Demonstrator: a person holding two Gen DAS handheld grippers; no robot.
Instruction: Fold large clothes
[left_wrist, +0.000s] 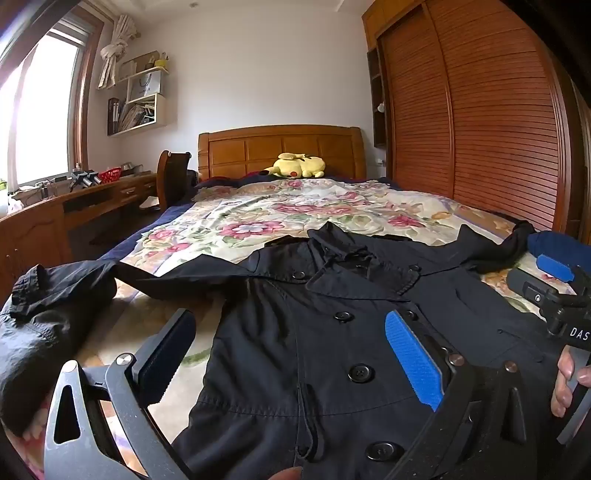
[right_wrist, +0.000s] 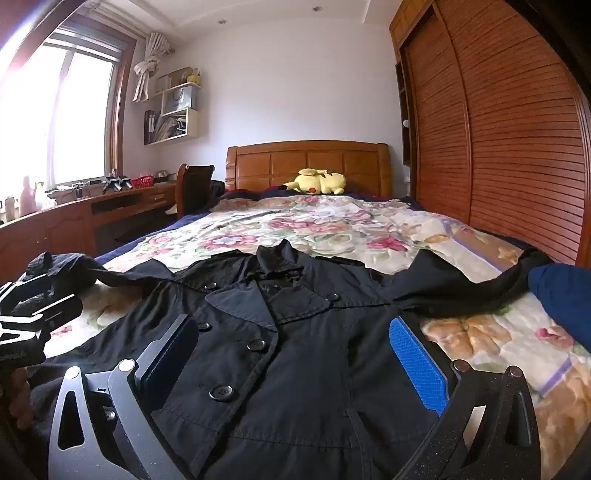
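Note:
A black double-breasted trench coat (left_wrist: 332, 332) lies face up and flat on the floral bedspread, collar toward the headboard, sleeves spread to both sides. It also shows in the right wrist view (right_wrist: 303, 350). My left gripper (left_wrist: 291, 332) is open and empty, hovering over the coat's front left part. My right gripper (right_wrist: 295, 339) is open and empty over the coat's front right part. The right gripper also shows at the right edge of the left wrist view (left_wrist: 554, 295). The left gripper shows at the left edge of the right wrist view (right_wrist: 33, 317).
The floral bedspread (right_wrist: 332, 229) covers a wooden bed with a headboard (right_wrist: 306, 166). A yellow plush toy (right_wrist: 321, 181) lies by the headboard. A wooden slatted wardrobe (right_wrist: 498, 129) stands right. A desk (right_wrist: 74, 218) and chair (right_wrist: 194, 188) stand left under the window.

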